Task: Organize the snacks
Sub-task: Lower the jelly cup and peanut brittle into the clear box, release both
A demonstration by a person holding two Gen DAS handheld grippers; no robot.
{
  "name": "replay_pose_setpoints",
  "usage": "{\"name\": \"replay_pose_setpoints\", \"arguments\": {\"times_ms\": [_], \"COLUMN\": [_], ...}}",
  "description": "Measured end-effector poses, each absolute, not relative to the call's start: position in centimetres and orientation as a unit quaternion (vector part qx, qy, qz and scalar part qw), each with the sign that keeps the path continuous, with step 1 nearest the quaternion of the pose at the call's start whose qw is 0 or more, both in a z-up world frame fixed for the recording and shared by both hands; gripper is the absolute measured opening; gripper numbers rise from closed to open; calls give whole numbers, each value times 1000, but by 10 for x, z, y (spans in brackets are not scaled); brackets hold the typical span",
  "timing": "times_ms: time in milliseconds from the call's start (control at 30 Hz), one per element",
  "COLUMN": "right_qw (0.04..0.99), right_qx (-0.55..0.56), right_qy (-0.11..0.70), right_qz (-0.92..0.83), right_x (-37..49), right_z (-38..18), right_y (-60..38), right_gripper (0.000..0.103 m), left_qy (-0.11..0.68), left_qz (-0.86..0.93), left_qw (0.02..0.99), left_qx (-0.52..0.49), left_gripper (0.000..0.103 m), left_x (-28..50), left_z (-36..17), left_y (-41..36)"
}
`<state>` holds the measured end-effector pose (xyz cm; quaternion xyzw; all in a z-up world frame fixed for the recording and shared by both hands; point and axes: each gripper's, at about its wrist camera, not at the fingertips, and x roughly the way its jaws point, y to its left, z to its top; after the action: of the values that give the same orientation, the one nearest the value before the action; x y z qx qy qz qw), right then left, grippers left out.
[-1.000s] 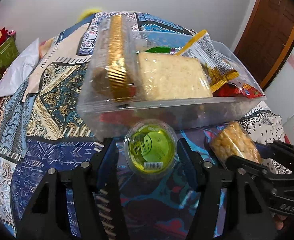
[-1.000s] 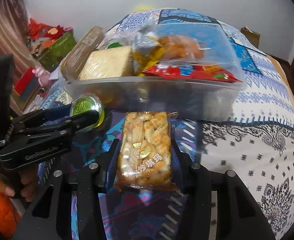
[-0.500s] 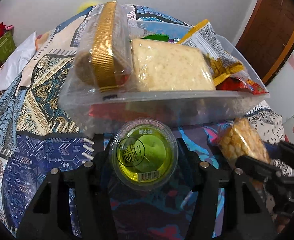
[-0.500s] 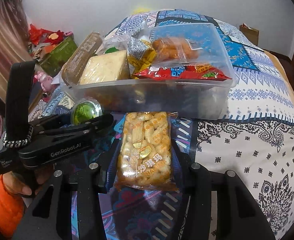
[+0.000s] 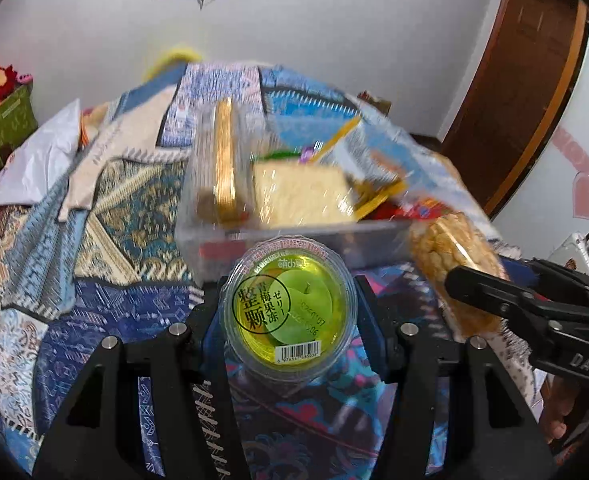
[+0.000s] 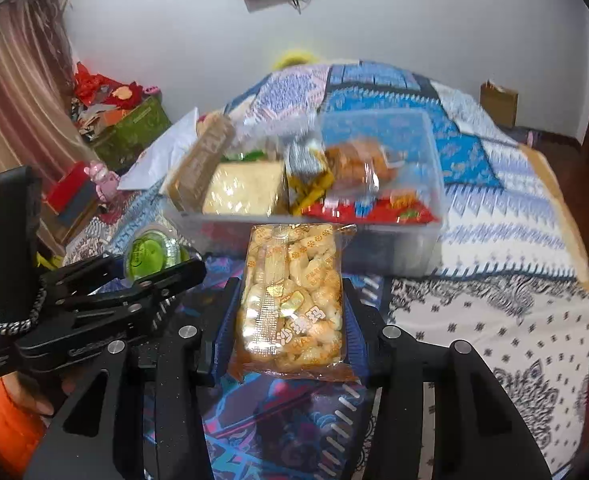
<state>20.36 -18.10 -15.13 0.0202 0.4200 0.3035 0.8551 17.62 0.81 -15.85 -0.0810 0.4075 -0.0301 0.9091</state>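
Green jelly cup (image 5: pixel 288 308) sits clamped between the left gripper (image 5: pixel 288 312) fingers, lid facing up, held above the patterned bed quilt (image 5: pixel 106 300). To its right, the right gripper (image 6: pixel 290 300) fingers are closed on a clear pack of golden puffed snacks (image 6: pixel 290 300). Just beyond both, the clear plastic bin (image 6: pixel 394 248) rests on the bed, crowded with wrapped snacks.

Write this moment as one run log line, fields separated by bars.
left gripper: shut on green jelly cup | right gripper: shut on rice cracker pack | clear snack bin: ahead
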Motion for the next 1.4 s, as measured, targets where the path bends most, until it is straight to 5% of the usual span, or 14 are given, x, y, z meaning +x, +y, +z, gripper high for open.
{"name": "replay_pose_setpoints", "arguments": {"times_ms": [500,1400], "right_qw": [883,882], "right_qx": [39,30], "right_qy": [375,403], "right_qz": [278,243], "right_x": [243,294], "right_z": [-123,-158], "right_y": [-190,-193], "right_gripper": [44,47], "left_qy": [332,384], "left_qz": [-38,-12], "left_qw": [939,918], "left_qx": [-83,-93], "left_gripper": [58,62], "left_x": [219,302], "left_z": [-102,-146], "left_y": [2,-3]}}
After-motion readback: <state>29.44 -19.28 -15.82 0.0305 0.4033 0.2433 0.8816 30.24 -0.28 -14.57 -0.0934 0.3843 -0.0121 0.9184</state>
